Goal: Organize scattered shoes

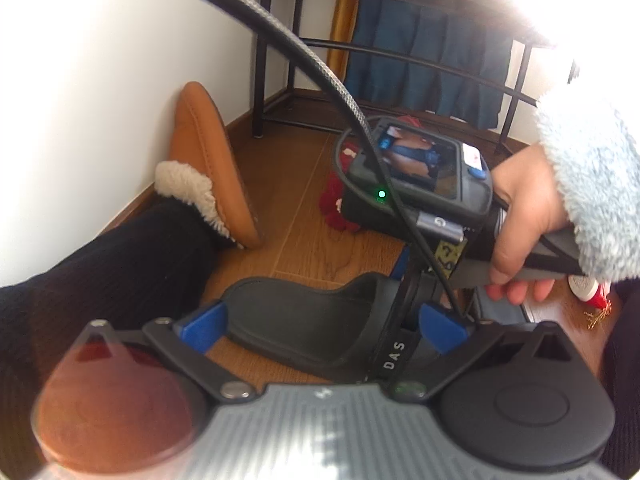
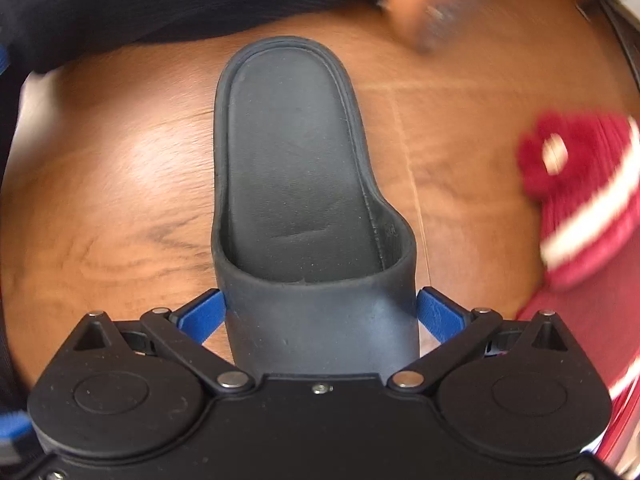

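A black slide sandal hangs just over the wooden floor, sharp while the floor behind it is blurred. My right gripper is shut on its strap, one blue finger on each side. In the left wrist view the same slide lies across the front of my left gripper, which is open with nothing between its fingers. The right gripper, held by a hand in a fluffy pale sleeve, comes down on the strap from the right. A red knitted slipper with white stripes lies to the right.
A brown fleece-lined slipper is on a person's foot by the white wall, with a black trouser leg beside my left gripper. A black metal rack stands behind, blue fabric behind it. The red slipper lies beyond the right gripper.
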